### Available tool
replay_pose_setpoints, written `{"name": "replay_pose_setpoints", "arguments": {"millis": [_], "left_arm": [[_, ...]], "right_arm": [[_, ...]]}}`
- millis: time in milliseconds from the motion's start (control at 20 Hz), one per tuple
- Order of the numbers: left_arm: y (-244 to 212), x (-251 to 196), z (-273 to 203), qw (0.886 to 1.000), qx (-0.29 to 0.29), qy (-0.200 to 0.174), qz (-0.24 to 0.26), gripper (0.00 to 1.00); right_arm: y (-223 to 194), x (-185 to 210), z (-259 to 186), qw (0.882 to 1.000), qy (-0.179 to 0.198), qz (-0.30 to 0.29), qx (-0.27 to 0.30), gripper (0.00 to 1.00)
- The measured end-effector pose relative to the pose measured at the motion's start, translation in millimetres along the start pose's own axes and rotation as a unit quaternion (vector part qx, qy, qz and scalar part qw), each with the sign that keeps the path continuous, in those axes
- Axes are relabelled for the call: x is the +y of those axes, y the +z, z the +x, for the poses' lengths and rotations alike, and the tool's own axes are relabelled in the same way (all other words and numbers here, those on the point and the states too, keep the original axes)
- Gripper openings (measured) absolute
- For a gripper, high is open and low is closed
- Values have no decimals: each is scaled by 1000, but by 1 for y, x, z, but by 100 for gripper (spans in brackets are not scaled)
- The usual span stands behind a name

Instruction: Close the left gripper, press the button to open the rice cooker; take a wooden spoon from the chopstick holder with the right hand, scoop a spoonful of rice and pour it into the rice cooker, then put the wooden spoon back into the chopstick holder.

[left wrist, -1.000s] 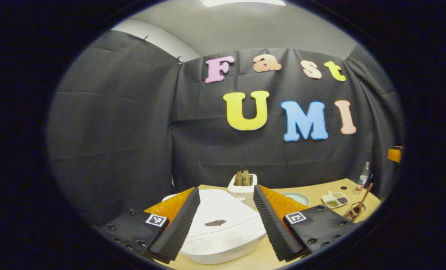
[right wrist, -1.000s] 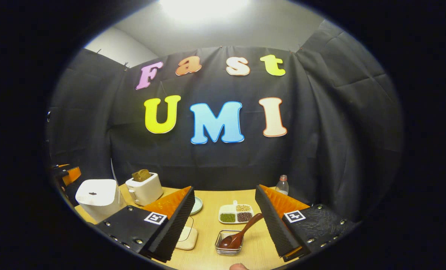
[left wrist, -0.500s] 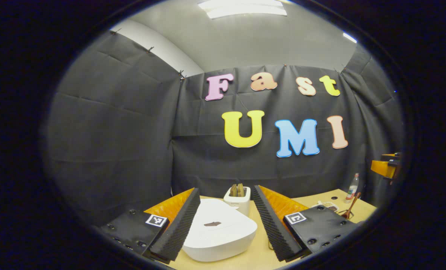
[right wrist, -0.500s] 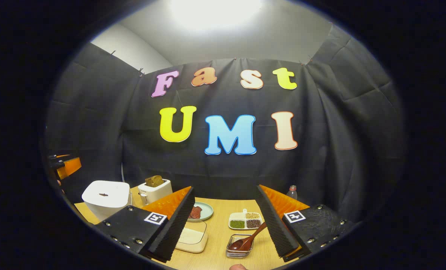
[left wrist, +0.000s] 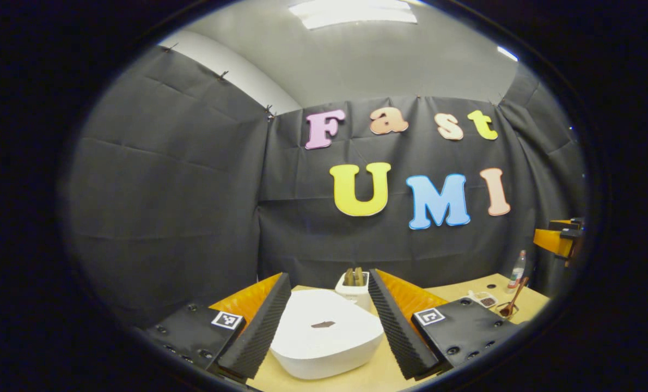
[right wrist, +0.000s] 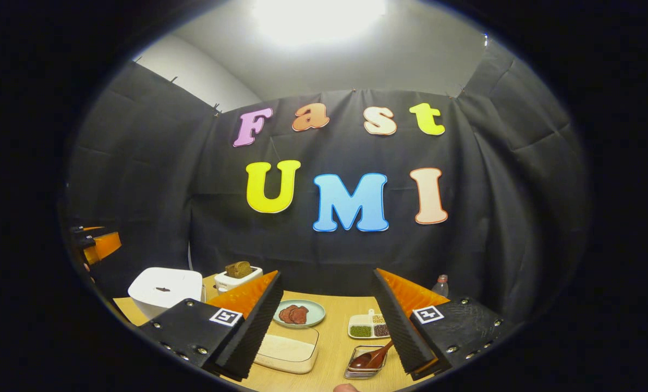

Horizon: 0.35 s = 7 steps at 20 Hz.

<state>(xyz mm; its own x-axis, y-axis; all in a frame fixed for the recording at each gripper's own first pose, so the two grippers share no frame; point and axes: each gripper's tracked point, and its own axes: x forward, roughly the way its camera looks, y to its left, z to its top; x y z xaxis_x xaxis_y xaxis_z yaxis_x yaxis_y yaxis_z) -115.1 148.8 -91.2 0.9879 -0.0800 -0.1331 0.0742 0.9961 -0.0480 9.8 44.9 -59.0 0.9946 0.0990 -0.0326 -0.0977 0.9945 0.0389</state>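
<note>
Left gripper view: the left gripper (left wrist: pixel 329 321) hangs above a light wooden table (left wrist: pixel 465 288), its two ribbed black fingers spread wide with nothing between the pads.
Rice cooker: the white rice cooker (left wrist: pixel 326 340) sits right in the gap between those fingers, just beyond them, lid down.
Toaster: a white toaster (left wrist: pixel 354 286) with bread in its slots stands directly behind the cooker.
Far right of this view: the wooden spoon (left wrist: pixel 512 302) leans in its holder near a small bottle (left wrist: pixel 516 268), well apart from the left gripper.
Right gripper view: the right gripper (right wrist: pixel 326 321) also stands spread apart and holds nothing.
Wooden spoon here: it lies tilted, bowl down, in the wire chopstick holder (right wrist: pixel 365 366), close beside the right-hand finger and low in the gap.
Rice: a shallow clear box of rice (right wrist: pixel 288 349) rests beside the left-hand finger.
Other dishes: a pale green plate (right wrist: pixel 299 314) with dark red food and a divided tray (right wrist: pixel 370 326) of beans lie farther back.
Cooker here: it stands well off to the left.
</note>
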Motion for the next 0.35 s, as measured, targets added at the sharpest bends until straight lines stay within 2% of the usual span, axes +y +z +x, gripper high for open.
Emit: {"name": "replay_pose_setpoints", "arguments": {"millis": [100,350], "left_arm": [[2,-1,1,1000,-3,-4,2,98],[9,2,-1,1000,-17,-14,15,98]], "right_arm": [[-3,-2,5,1000,-2,-2,0,98],[7,6,3,1000,-7,-6,-11,98]]}}
